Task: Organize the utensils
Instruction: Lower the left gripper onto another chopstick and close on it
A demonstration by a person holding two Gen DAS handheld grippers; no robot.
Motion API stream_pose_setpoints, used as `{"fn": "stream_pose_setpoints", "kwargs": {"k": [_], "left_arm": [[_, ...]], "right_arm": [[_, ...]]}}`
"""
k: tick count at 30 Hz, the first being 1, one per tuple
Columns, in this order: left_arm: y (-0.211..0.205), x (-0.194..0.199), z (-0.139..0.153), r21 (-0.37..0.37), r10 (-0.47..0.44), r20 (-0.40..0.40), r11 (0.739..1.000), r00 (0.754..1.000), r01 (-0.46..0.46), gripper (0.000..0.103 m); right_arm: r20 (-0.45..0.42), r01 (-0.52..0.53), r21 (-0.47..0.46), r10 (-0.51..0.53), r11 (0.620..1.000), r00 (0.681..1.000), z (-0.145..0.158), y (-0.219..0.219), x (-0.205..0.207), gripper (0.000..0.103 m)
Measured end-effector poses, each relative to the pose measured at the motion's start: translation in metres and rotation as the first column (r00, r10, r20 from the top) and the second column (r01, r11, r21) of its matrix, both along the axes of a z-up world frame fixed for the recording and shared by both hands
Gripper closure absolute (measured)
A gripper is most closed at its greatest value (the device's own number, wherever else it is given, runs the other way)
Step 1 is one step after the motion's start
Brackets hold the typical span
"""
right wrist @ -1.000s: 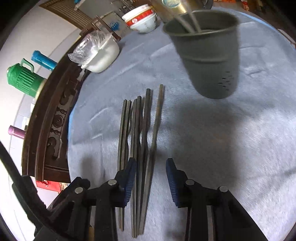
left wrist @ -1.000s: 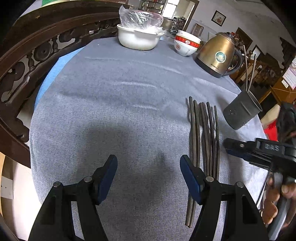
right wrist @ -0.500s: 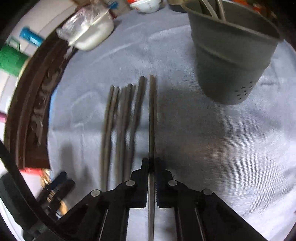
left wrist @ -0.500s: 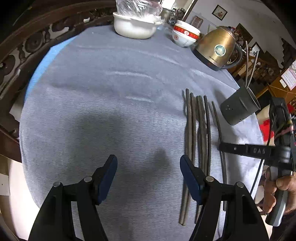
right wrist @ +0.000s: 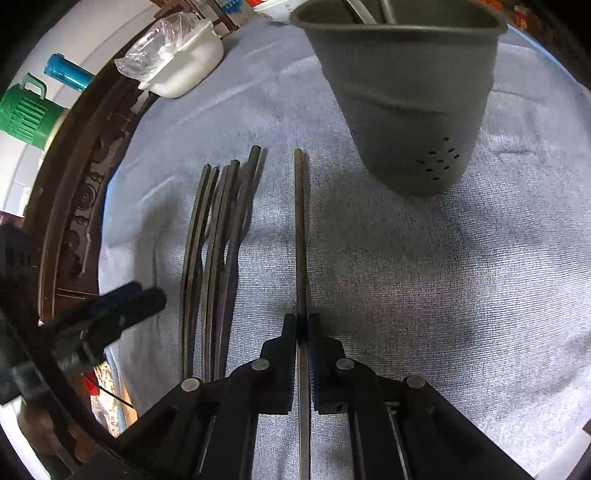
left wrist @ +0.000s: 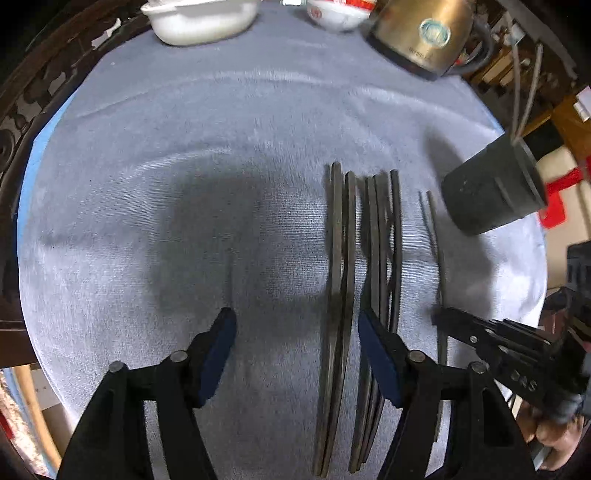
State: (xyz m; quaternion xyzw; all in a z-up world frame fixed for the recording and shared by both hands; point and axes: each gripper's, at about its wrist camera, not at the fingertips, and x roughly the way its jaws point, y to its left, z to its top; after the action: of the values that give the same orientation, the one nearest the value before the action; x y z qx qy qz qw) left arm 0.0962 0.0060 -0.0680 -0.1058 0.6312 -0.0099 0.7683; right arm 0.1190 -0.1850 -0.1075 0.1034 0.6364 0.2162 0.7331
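Note:
Several dark chopsticks [left wrist: 343, 258] lie side by side on the grey cloth [left wrist: 184, 184]. My left gripper [left wrist: 297, 347] hovers over their near ends with its jaws closing. Two sticks run between its fingers, and the pads do not touch them. My right gripper [right wrist: 303, 328] is shut on a single chopstick [right wrist: 301, 240], which lies apart from the pile [right wrist: 218, 229] and points toward the grey perforated holder [right wrist: 413, 110]. In the left wrist view that chopstick [left wrist: 436, 240] lies right of the pile, below the holder [left wrist: 491, 192], which has two thin metal sticks [left wrist: 524, 74] in it.
At the far side stand a white dish [left wrist: 199, 18] with a plastic bag, a red-and-white bowl [left wrist: 332, 14] and a gold kettle [left wrist: 421, 33]. A carved dark wooden rail [right wrist: 74, 184] borders the table's left, with a green jug [right wrist: 22, 110] beyond it.
My right gripper shut on the rightmost chopstick and drew it sideways away from the pile. My left gripper moved right, over the pile's near ends, and its jaws narrowed a little.

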Motion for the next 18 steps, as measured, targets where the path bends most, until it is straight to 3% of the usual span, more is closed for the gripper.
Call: {"fn": "stream_pose_setpoints", "kwargs": {"k": [3, 12, 14, 18], "left_arm": [[-0.003, 0.009, -0.008, 0.020, 0.007, -0.050, 1.000, 0.999, -0.006, 0.047], [-0.007, 0.034, -0.006, -0.008, 0.017, -0.091, 1.000, 0.996, -0.018, 0.056], [-0.007, 0.039, -0.004, -0.025, 0.009, -0.098, 1.000, 0.995, -0.011, 0.066], [-0.006, 0.045, -0.003, -0.024, 0.002, -0.111, 1.000, 0.994, -0.005, 0.075]], "right_arm": [[-0.003, -0.002, 0.028, 0.002, 1.000, 1.000, -0.001, -0.006, 0.000, 0.095], [-0.002, -0.010, 0.067, 0.010, 0.998, 1.000, -0.002, -0.018, -0.002, 0.094], [-0.004, -0.013, 0.069, 0.013, 0.998, 1.000, -0.002, -0.021, -0.002, 0.094], [-0.005, -0.015, 0.070, 0.015, 0.997, 1.000, -0.002, -0.023, -0.003, 0.094]]}}
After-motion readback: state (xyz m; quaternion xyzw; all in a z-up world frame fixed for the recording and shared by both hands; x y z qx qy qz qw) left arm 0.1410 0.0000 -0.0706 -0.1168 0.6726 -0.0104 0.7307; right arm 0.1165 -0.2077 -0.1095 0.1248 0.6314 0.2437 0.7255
